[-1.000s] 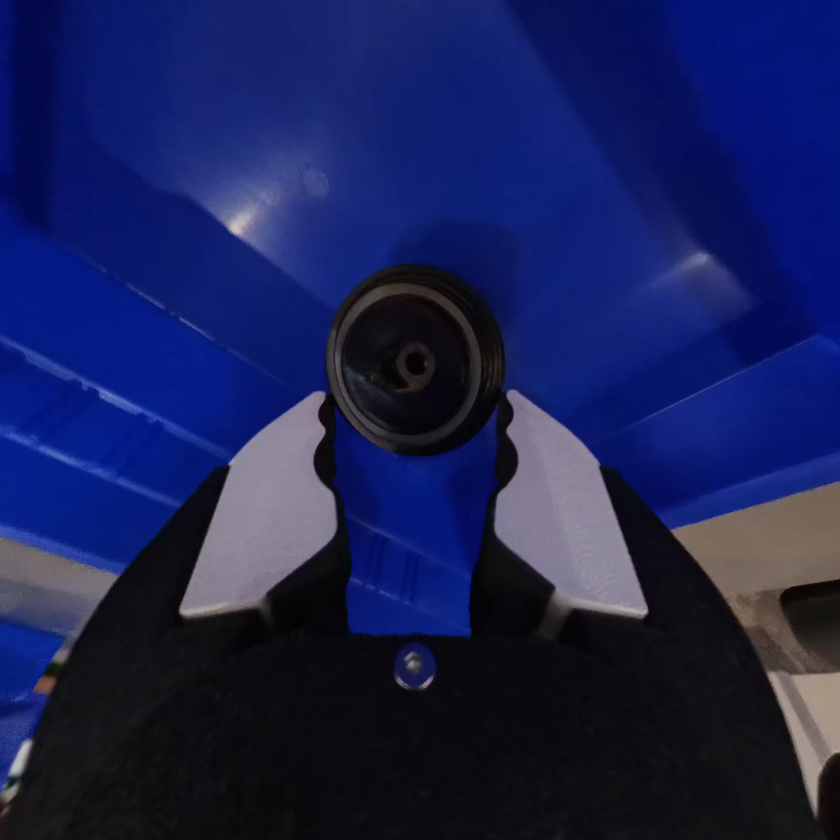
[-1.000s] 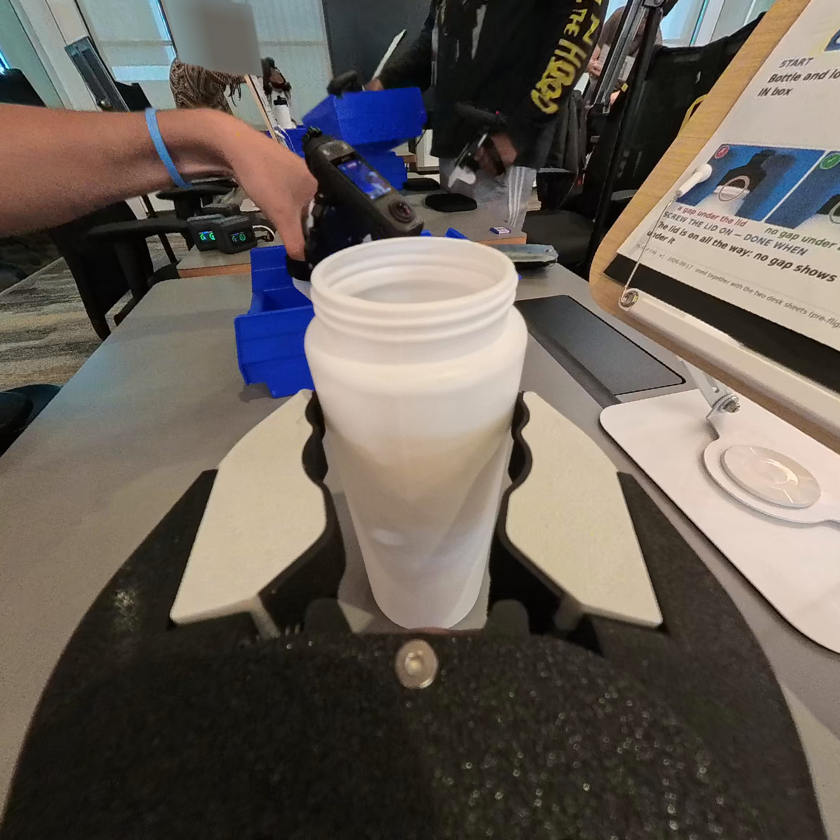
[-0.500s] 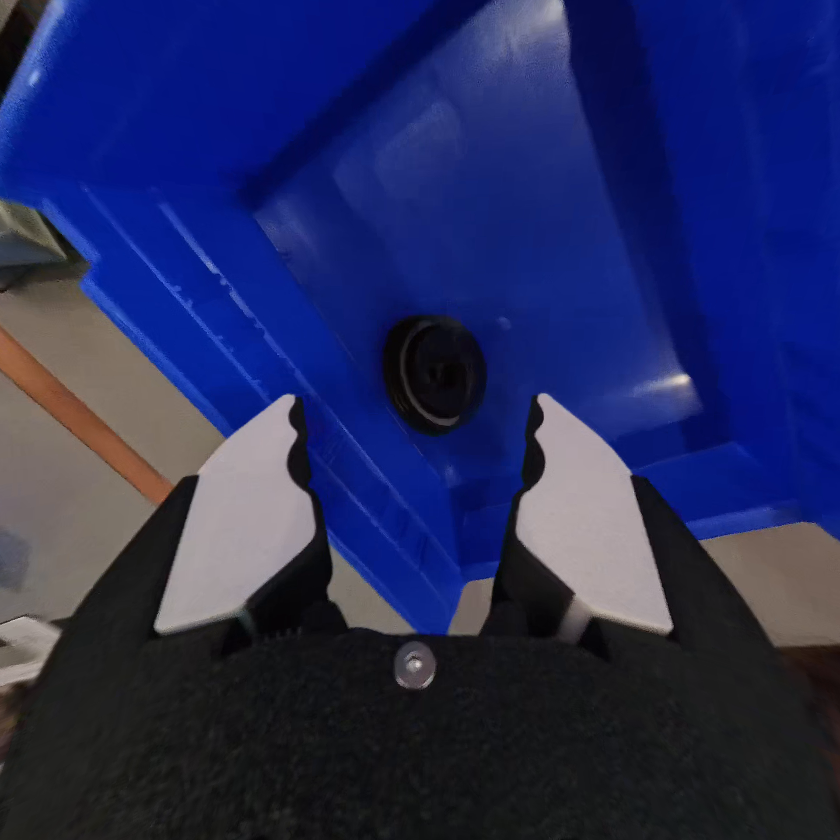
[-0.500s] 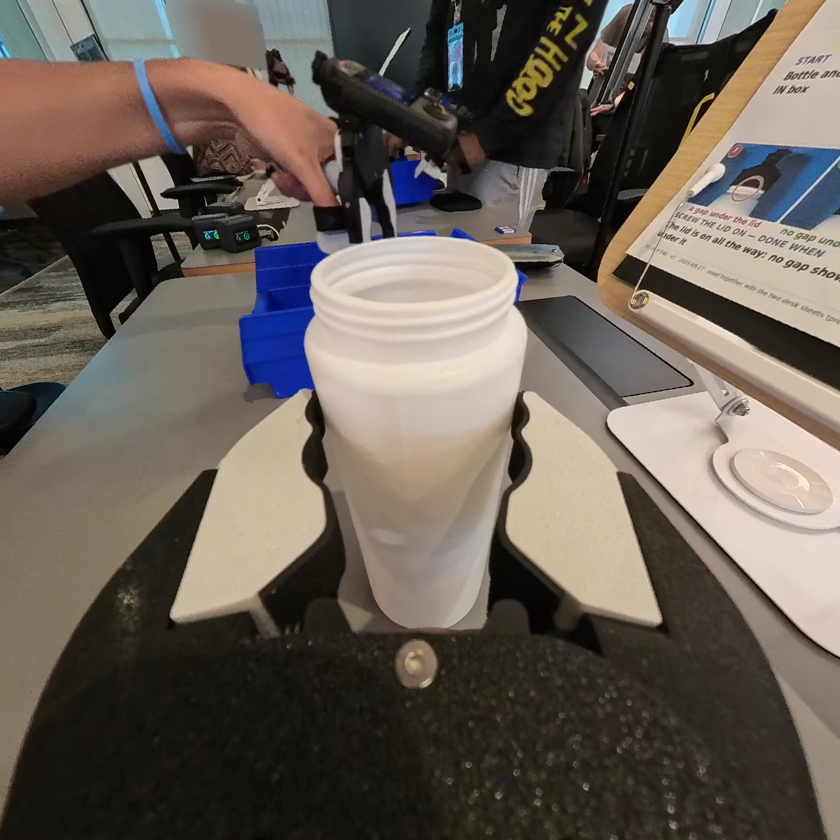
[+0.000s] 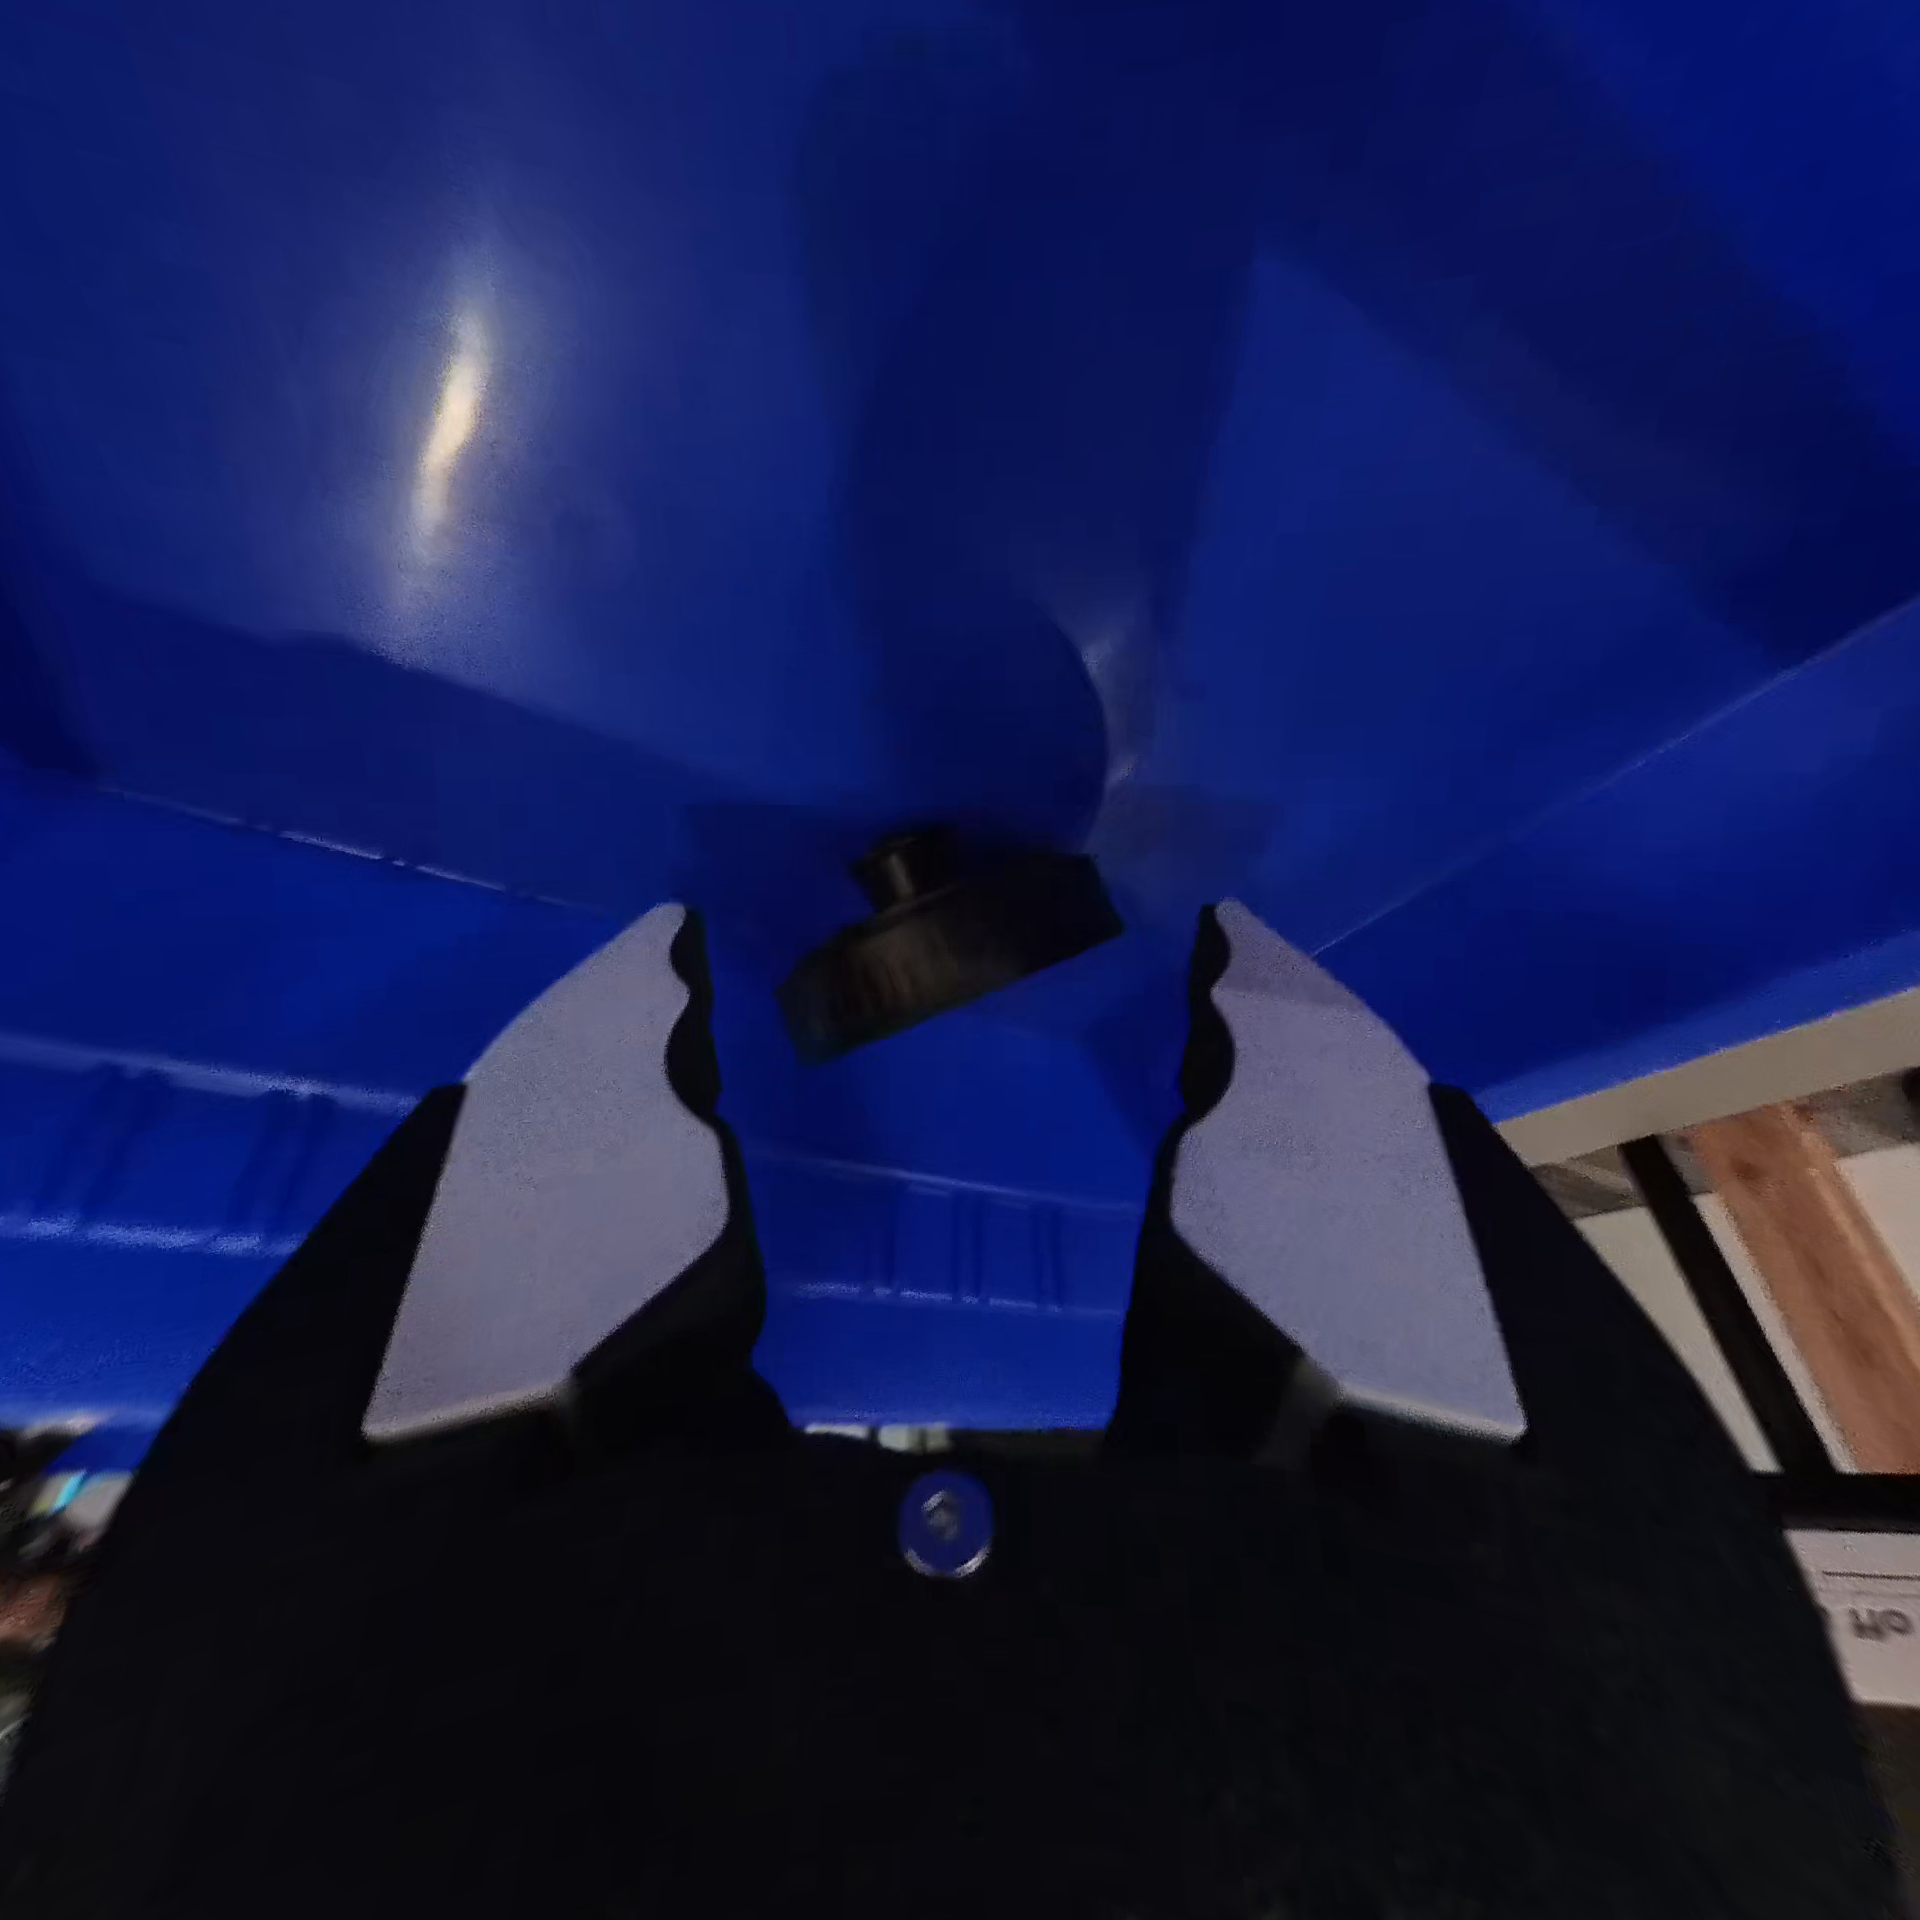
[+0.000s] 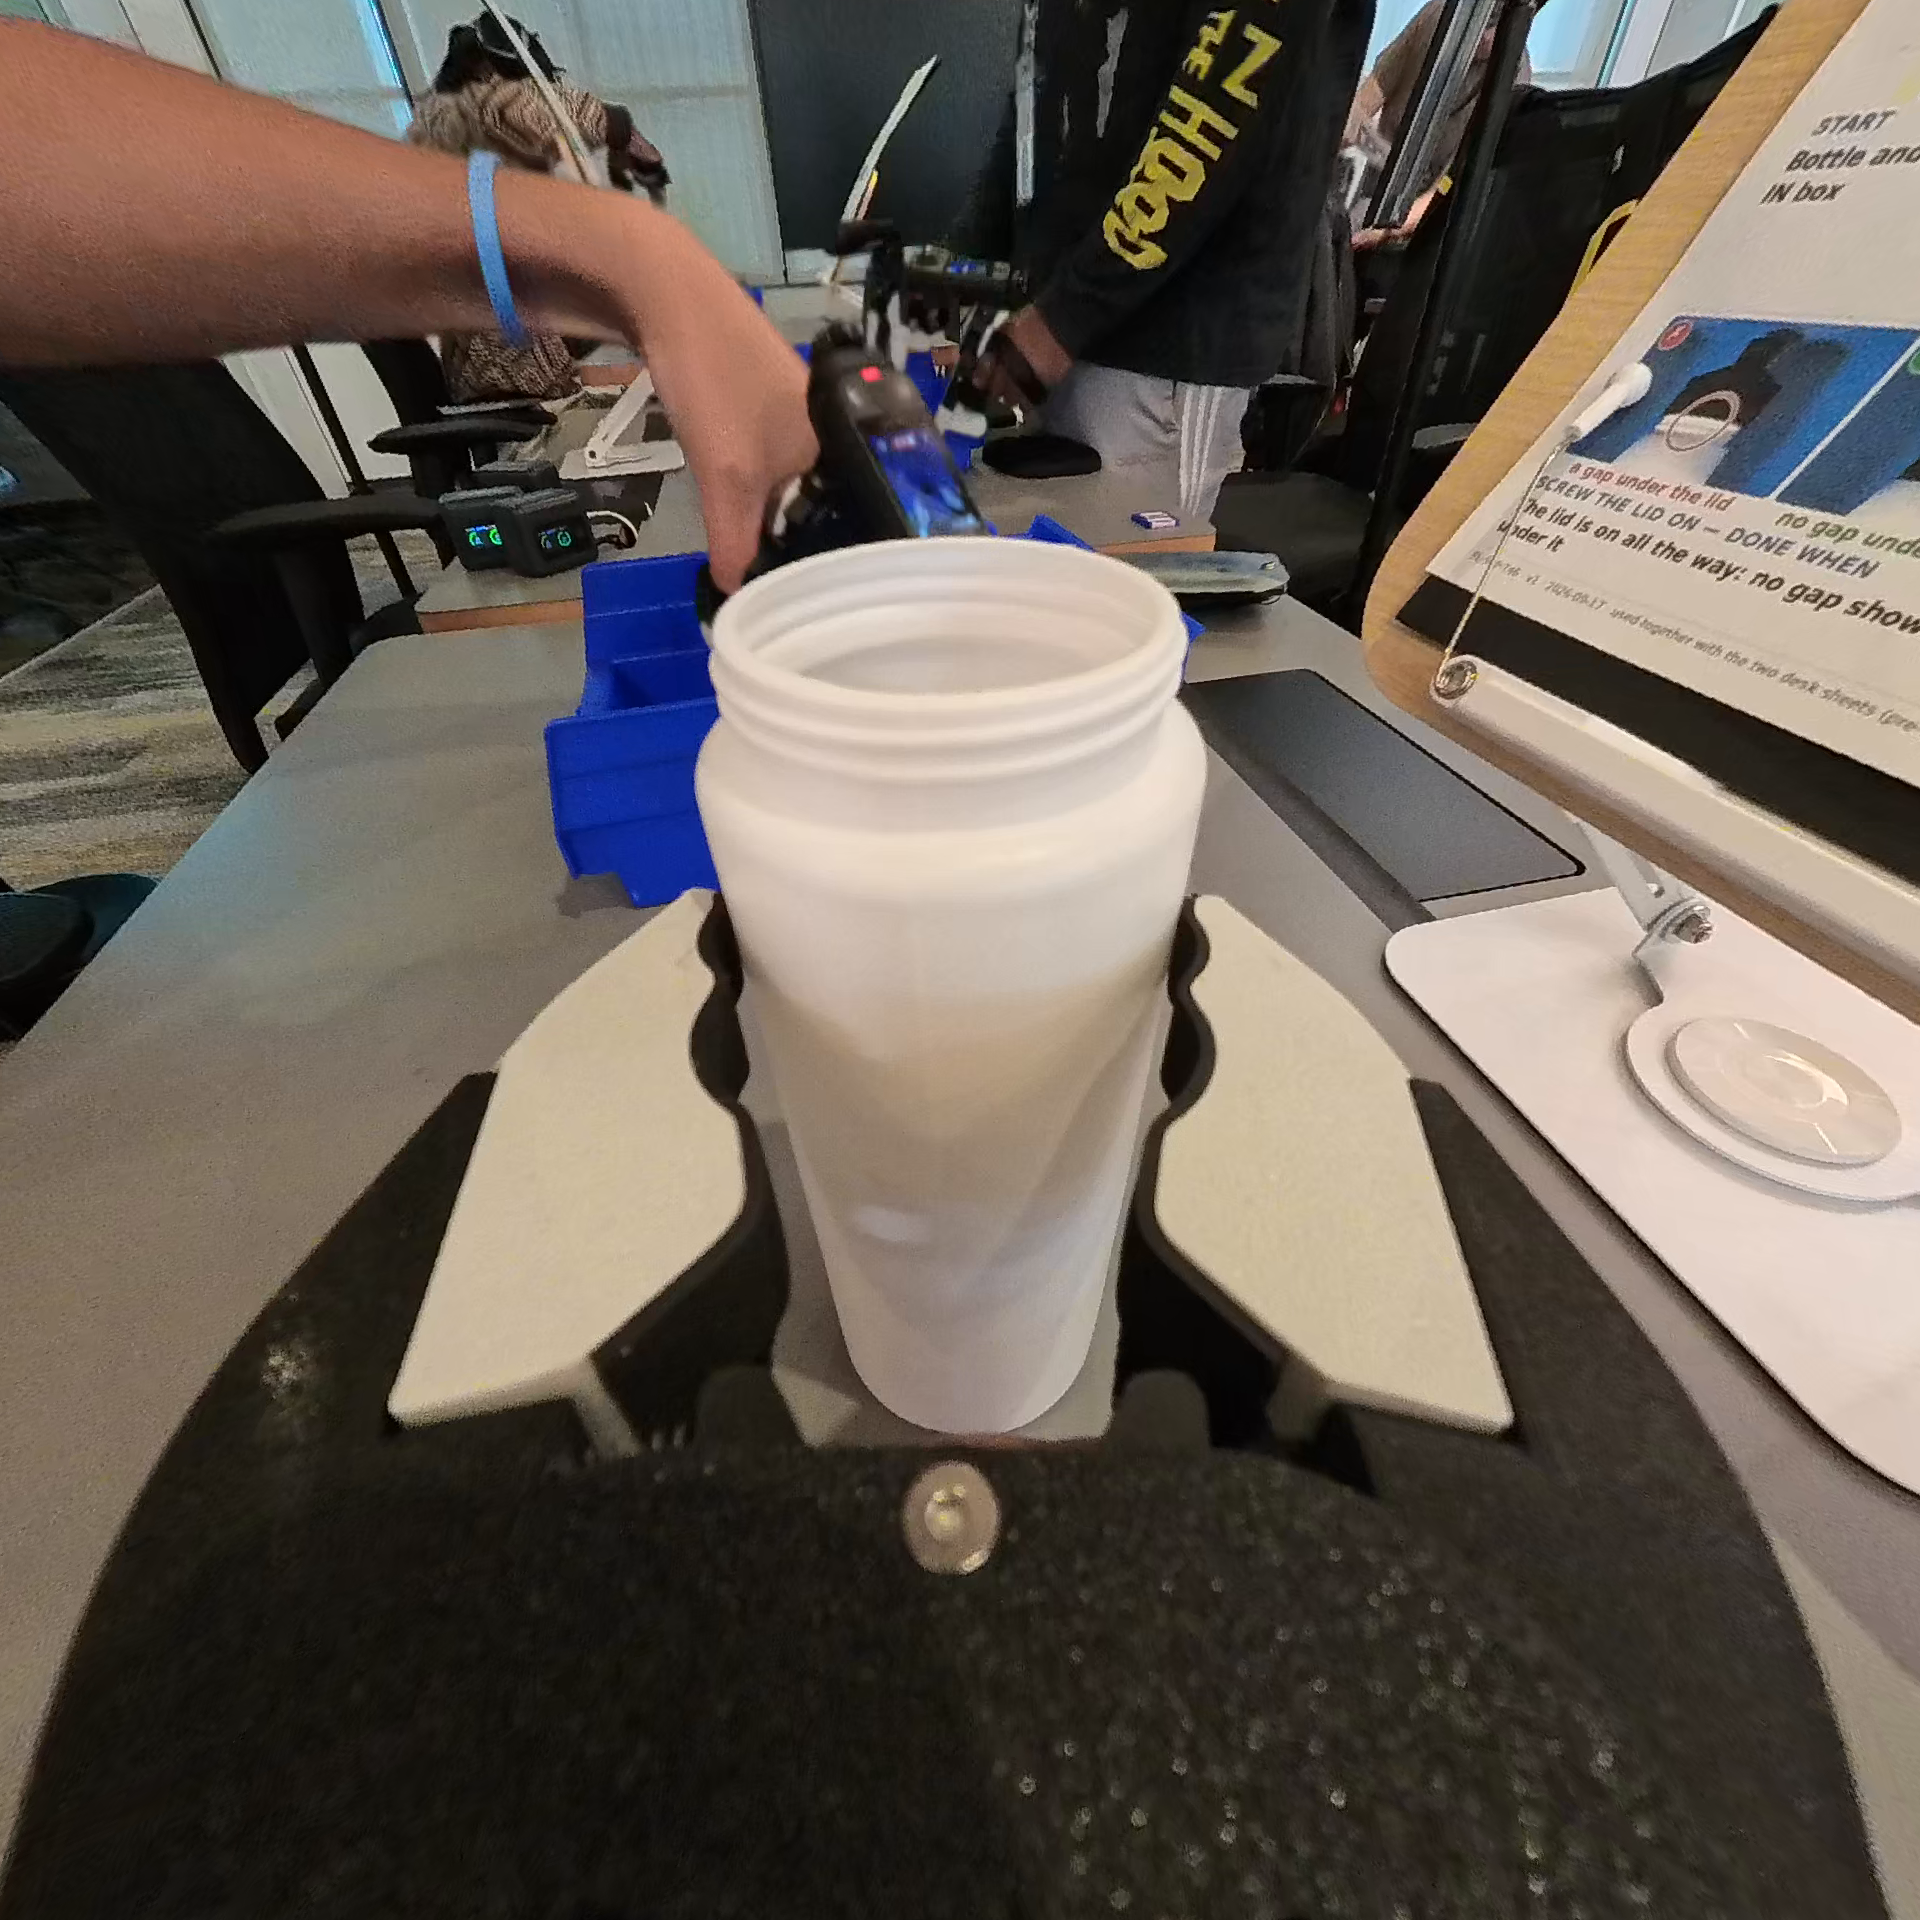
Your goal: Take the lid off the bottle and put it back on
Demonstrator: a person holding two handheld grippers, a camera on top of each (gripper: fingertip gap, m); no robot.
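Counter [image 6: 312, 935]: grey, carrying a blue bin [image 6: 623, 769], a white stand base at the right, and the white bottle [image 6: 951, 935] standing upright at its near edge.

Blue bin, from the left wrist view [image 5: 935, 416]: its inside is now filling almost the whole frame. Half a second back it was being seen from farther off and at a slant, with its outer edge and the counter showing at the left. The left claw is being brought back down into it.

Bottle: mouth open, threads bare, no lid on it. It is being clamped by the right claw [image 6: 951, 997], both dark pads [image 6: 717, 997] pressed to its sides. No change here across the last second; the bottle is being kept steady for the lid's return.

Left claw [image 5: 945, 977]: a second ago its tips were being held against the lid's rim; now they are standing wide apart with blue showing on each side, nothing gripped.

Lid [image 5: 951, 961]: black, small, lying tilted inside the bin just beyond the claw tips, its knob upward. A second ago its hollow underside was being shown; now its ribbed side is.

Reading: removal is done and the lid has been released; a fresh grasp is judged to be under way before screwing it back on. The tilt may be making a square grip awkward.
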